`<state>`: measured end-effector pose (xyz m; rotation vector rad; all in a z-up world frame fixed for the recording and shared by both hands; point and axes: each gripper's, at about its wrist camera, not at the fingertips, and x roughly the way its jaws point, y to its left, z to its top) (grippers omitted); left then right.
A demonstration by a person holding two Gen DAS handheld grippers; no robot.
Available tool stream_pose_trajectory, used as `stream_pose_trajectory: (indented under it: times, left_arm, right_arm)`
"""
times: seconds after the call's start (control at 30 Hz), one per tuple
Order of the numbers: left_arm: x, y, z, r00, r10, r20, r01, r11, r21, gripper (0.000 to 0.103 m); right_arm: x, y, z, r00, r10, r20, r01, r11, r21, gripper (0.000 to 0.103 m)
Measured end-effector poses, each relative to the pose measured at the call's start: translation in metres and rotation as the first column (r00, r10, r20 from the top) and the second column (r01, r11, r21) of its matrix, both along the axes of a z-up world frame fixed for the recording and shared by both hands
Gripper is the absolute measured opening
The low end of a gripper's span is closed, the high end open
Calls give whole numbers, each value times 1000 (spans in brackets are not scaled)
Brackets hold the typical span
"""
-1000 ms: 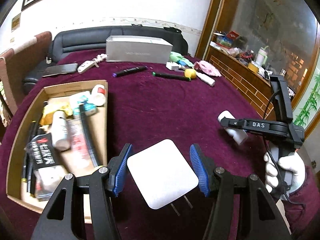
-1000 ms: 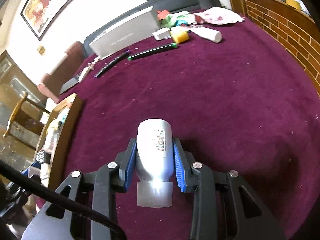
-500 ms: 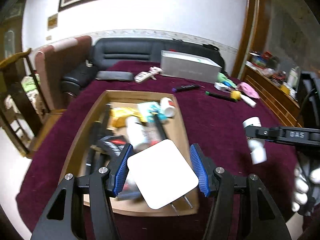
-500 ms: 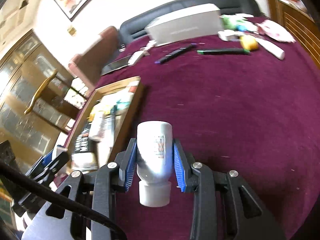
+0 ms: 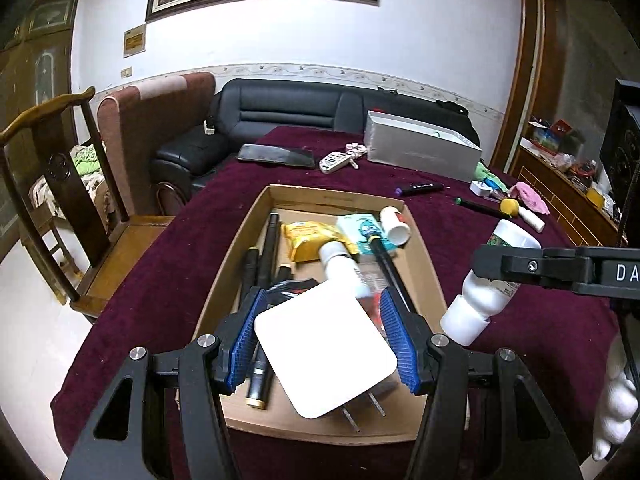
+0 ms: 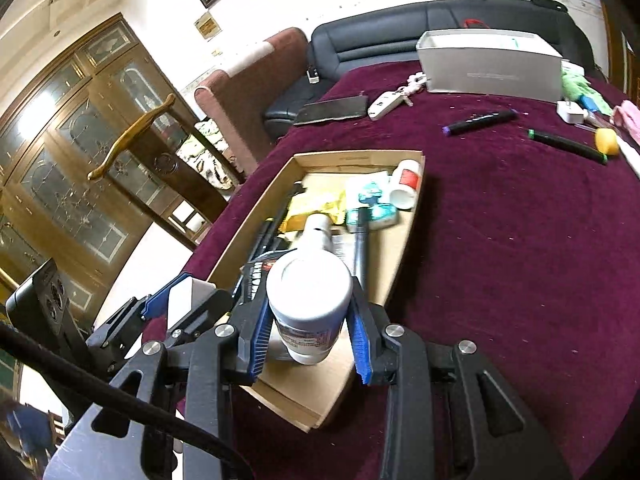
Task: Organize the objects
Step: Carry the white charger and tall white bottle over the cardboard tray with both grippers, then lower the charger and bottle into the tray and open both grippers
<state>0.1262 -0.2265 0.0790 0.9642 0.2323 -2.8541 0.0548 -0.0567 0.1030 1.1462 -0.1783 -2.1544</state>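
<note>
My left gripper point(image 5: 322, 338) is shut on a white square charger point(image 5: 326, 350) with two metal prongs, held above the near end of the cardboard box point(image 5: 232, 256). My right gripper point(image 6: 308, 322) is shut on a white bottle point(image 6: 308, 294), cap end down, above the box's near right part point(image 6: 390, 256). The bottle also shows in the left wrist view point(image 5: 486, 290), just right of the box. The box holds pens, a yellow packet point(image 5: 310, 236), another white bottle point(image 5: 344, 270) and other small items.
On the maroon tablecloth point(image 6: 520, 240) behind the box lie two markers point(image 6: 480, 121), a grey box point(image 6: 492, 66), a key fob point(image 6: 386, 104), a dark phone point(image 6: 332, 110) and a yellow ball point(image 6: 606, 140). Chairs and a sofa stand off the table's left and far edges.
Both grippers have swung left from the open tablecloth to over the cardboard box, each still holding its object. The white bottle has tipped from lying level to cap end down.
</note>
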Motion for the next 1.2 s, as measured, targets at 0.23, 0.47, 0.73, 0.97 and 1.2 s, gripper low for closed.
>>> stream_pose_trajectory:
  times: [0.23, 0.47, 0.73, 0.97, 1.2]
  left_arm:
    - [-3, -13, -8, 1000, 15, 6, -15, 1000, 7, 53]
    - [-4, -19, -15, 1000, 18, 23, -18, 1000, 14, 53]
    - [-8, -21, -21, 999, 12, 44, -13, 1000, 21, 53]
    - [-13, -22, -29, 998, 6, 66, -7, 1000, 23, 53]
    - [-21, -25, -38, 996, -6, 92, 2, 999, 45, 53]
  right_arm:
    - [-1, -13, -6, 1000, 23, 6, -24, 999, 46, 33]
    - [2, -19, -11, 999, 34, 11, -35, 997, 74, 33]
    - [0, -30, -23, 998, 43, 35, -47, 993, 109, 33]
    - [-12, -35, -37, 998, 23, 59, -31, 989, 146, 33]
    - [-26, -39, -50, 996, 7, 87, -21, 986, 168, 33]
